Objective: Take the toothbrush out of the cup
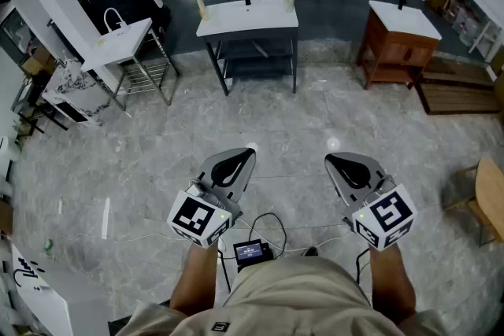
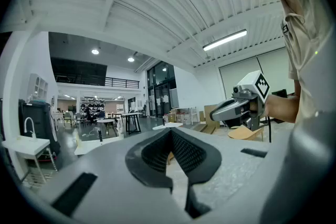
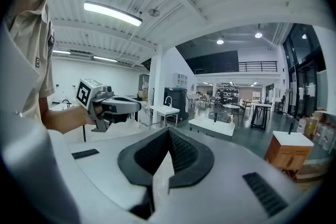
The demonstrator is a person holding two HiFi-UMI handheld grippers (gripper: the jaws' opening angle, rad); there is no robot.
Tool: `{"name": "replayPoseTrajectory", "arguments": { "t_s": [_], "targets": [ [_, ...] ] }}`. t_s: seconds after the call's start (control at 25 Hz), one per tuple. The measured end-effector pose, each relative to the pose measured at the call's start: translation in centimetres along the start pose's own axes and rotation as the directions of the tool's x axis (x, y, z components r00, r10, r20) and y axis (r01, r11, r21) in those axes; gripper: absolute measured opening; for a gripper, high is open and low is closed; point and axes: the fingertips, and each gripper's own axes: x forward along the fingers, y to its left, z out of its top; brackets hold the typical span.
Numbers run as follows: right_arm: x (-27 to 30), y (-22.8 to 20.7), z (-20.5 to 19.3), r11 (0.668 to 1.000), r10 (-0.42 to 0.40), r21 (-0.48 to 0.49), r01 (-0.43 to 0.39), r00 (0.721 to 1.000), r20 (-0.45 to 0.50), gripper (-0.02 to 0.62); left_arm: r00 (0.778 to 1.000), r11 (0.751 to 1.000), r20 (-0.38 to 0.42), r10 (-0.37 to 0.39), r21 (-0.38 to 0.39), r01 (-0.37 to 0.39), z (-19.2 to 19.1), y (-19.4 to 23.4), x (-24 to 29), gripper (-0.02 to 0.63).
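Stone floor (image 1: 315, 106) below, left gripper (image 1: 249, 151) closed, empty, right gripper (image 1: 331, 160) closed, empty

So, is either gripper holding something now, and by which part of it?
Nothing is held. The left gripper and the right gripper are both shut, with nothing between their jaws.

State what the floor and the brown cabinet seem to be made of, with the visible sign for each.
The floor: likely polished stone or stone-look tile; grey veining, lamp reflections. The brown cabinet: probably wood, with smooth reddish-brown surfaces; the material of its white top is unclear.
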Motion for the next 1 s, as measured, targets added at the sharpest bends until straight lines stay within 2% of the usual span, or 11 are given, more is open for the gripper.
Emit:
{"name": "replayPoseTrajectory", "arguments": {
  "t_s": [0.56, 1.0],
  "targets": [
    [-1.7, -1.2, -1.0, 1.0, -0.004, 0.018, 0.004, 1.0, 0.006, 0.003, 1.0, 1.0, -0.01, 0.004, 0.007, -0.004, -0.3, -1.8, 1.1, 0.005],
    [-5.3, -4.0, -3.6, 0.997, 0.035, 0.074, -0.036, 0.999, 0.016, 0.003, 0.999, 0.999, -0.043, 0.032, 0.017, -0.032, -0.2, -5.9, 3.7, 0.005]
  ]
}}
